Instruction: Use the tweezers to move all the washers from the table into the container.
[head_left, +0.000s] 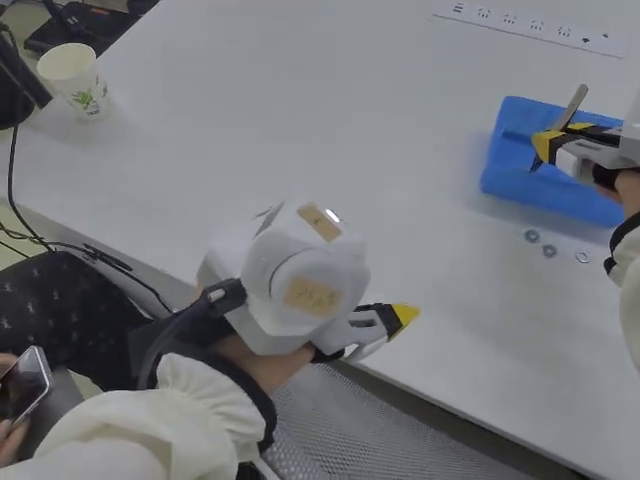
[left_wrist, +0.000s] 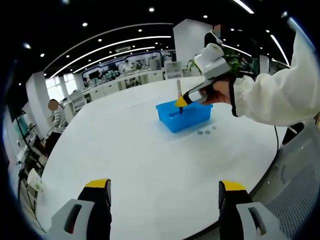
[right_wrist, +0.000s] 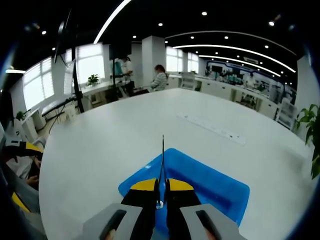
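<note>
Slim silver tweezers (head_left: 573, 106) point tips-down into the blue container (head_left: 525, 175); three small washers (head_left: 549, 250) lie just beside it

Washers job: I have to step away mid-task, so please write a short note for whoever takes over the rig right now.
Left tool: open and empty, held at the near edge of the table.
Right tool: shut on the tweezers, held over the blue container.
Washers: three washers lie on the table just beside the container.
Done: cannot tell whether any washer is in the container.
Left: pick up those three with the tweezers and drop them in.
</note>
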